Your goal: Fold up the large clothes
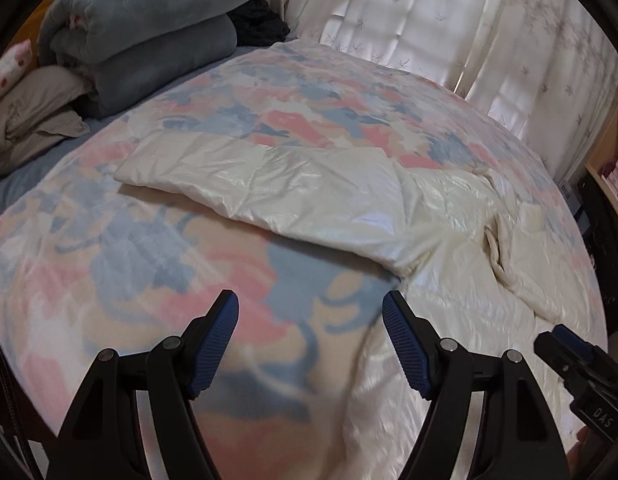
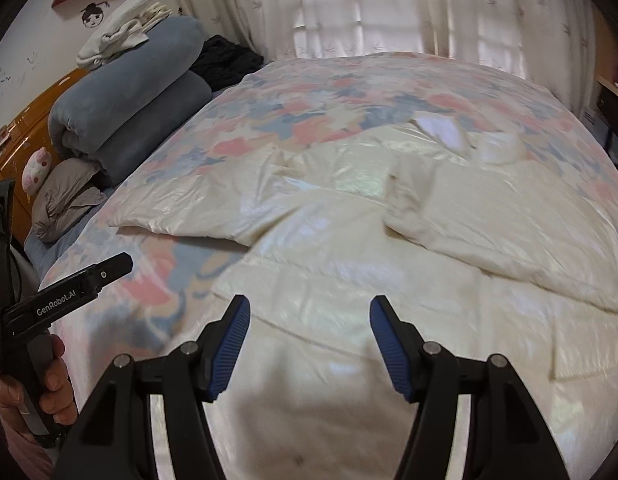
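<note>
cream jacket (image 2: 349,216) spread on floral blanket (image 1: 149,248), curtains (image 2: 369,12) behind.

Left hand-held gripper (image 1: 311,336) and right hand-held gripper (image 2: 310,338) both angle downward, jaws apart, nothing between them; a hand (image 2: 37,392) grips the left handle.

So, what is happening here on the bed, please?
A person holds a gripper in each hand above a cream puffy jacket spread on a floral blanket. The left gripper and the right gripper are both open and empty, touching nothing. One sleeve lies out to the left. The jacket is not folded yet.
</note>
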Demonstrator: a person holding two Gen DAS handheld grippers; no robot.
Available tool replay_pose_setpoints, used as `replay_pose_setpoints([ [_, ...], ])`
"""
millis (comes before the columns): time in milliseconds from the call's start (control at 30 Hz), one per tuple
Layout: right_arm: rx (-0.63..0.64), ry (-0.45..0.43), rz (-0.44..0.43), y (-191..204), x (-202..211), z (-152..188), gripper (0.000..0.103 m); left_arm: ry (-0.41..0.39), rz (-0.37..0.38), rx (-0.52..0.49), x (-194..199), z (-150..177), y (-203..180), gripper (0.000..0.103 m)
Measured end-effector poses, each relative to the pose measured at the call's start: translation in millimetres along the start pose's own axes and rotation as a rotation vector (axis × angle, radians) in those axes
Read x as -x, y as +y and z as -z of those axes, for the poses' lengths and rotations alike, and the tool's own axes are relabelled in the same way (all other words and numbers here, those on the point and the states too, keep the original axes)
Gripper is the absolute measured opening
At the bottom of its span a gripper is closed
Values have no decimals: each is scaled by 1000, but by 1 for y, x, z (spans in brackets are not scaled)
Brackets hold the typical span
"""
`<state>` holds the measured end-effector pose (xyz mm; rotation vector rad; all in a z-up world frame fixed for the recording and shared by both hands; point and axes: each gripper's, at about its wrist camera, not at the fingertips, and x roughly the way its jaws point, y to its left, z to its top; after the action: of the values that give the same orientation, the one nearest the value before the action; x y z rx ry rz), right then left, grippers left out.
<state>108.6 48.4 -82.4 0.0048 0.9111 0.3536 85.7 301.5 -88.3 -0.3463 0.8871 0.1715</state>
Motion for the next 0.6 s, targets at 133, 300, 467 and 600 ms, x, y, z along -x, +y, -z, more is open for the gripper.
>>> replay_pose_setpoints([
  [133,22,-1,-7,19,-25,-24,62,28,45,51,-26,-17,19,73],
  [300,59,-18,-27,43,-60,-50,62,65,79,174,-71,-35,60,73],
  [467,117,-12,4,65,-108,-69,50,120,54,301,-117,-47,103,73],
  [600,134,21,14,74,-146,-80,36,156,69,403,-143,-51,133,73],
])
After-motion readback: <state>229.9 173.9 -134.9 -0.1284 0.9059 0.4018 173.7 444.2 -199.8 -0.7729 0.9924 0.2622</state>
